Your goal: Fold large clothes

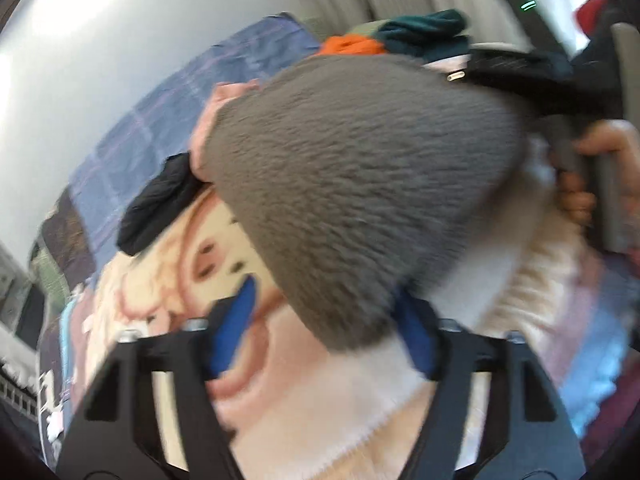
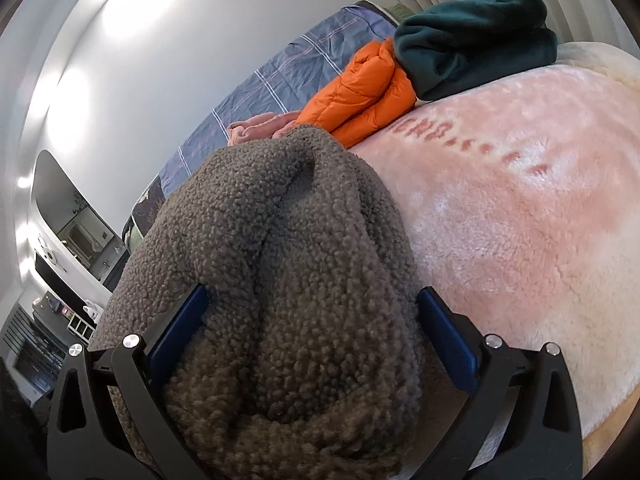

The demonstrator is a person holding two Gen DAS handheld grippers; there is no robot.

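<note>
A grey fleece garment [image 2: 288, 248] lies bunched on the bed. My right gripper [image 2: 316, 304] has its jaws wide apart with a thick fold of the fleece between the blue pads [image 2: 448, 332]. In the left wrist view the same grey fleece [image 1: 360, 184] hangs lifted and blurred by motion. My left gripper [image 1: 320, 320] has its blue pads [image 1: 236, 320] apart, and the lower tip of the fleece lies between them. The right gripper's handle [image 1: 600, 184], held in a hand, shows at the right edge.
The bed carries a pink plush blanket [image 2: 520, 200] and a blue checked sheet [image 2: 280, 80]. An orange puffer jacket [image 2: 360, 92], a dark green fleece [image 2: 472, 44], a pink garment [image 2: 260, 128] and a black garment [image 1: 160, 208] lie on it. A white wall and shelves stand left.
</note>
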